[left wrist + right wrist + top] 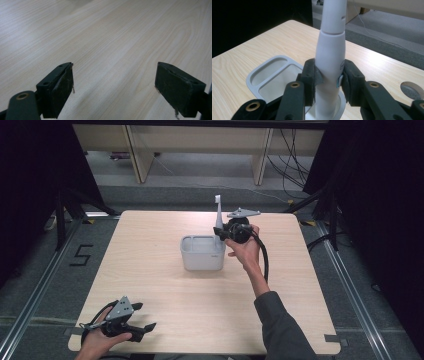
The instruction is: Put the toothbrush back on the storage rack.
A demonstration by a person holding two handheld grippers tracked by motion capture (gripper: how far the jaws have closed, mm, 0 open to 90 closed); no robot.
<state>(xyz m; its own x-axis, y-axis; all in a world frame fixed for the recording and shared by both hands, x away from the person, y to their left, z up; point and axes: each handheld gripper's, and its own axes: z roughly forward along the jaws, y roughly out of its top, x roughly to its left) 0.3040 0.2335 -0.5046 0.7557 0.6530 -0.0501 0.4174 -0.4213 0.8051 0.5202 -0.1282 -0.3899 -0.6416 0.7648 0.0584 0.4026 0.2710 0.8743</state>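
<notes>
A white electric toothbrush [218,217] stands upright over the right end of a grey holder box [202,253] in the middle of the table. My right gripper [223,233] is shut on its handle. In the right gripper view the two black pads [312,78] press on both sides of the toothbrush handle [329,67], whose lower end sits at a round hole of the grey holder [262,80]. My left gripper [146,330] rests at the table's near left corner in a hand. Its jaws stand wide apart over bare wood in the left gripper view, left gripper [113,86] holding nothing.
The light wooden table [150,285] has a small round hole [412,90] near its right side. Dark curtains flank the table, and desk legs with cables stand behind it. A floor mark "5" [81,255] lies to the left.
</notes>
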